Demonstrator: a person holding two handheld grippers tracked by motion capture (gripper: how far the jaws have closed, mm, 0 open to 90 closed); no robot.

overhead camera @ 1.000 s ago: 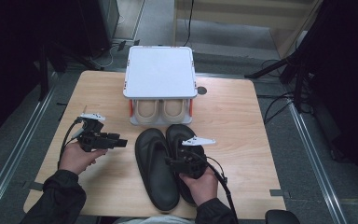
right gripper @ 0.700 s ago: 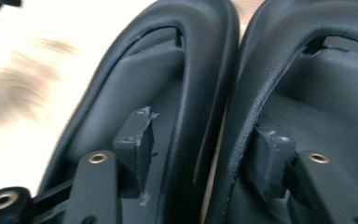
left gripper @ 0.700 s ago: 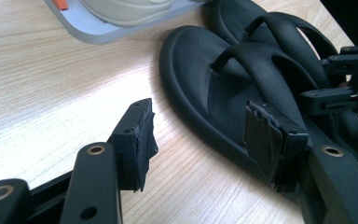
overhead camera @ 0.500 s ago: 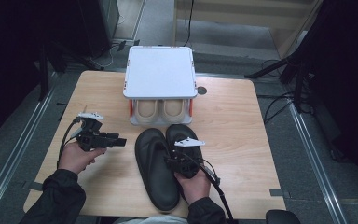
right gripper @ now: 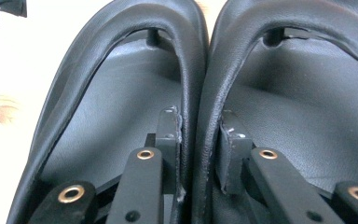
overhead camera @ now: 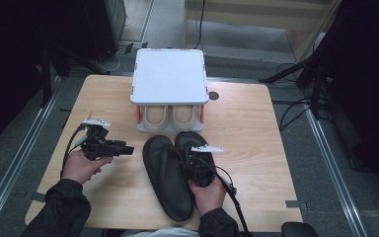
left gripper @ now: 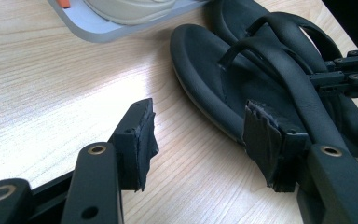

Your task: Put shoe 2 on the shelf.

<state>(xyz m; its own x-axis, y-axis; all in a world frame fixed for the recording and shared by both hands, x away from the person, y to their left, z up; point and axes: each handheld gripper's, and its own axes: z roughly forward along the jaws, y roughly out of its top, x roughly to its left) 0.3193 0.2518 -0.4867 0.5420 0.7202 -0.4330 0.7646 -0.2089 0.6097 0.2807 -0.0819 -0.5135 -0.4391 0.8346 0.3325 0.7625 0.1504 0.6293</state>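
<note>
A wooden table (overhead camera: 256,128) has bare room at 3 and 9 o'clock. The left gripper (overhead camera: 126,148) hangs open over bare wood. At 6 o'clock, the right gripper (right gripper: 200,140), its jaws just closing, pinches both sandals' (overhead camera: 165,173) touching inner straps (right gripper: 196,88). A shoe rack (overhead camera: 169,79) stands at 12.

Beige shoes (overhead camera: 170,116) under white rack (overhead camera: 169,76), table (overhead camera: 246,128).

A: The wooden table (overhead camera: 256,128) is looking evenly lit from above, while the room around it is staying very dark.

B: Yes. In the left gripper view a white glare is washing out the wood, and the near pads (left gripper: 137,140) are looking slightly soft.
</note>
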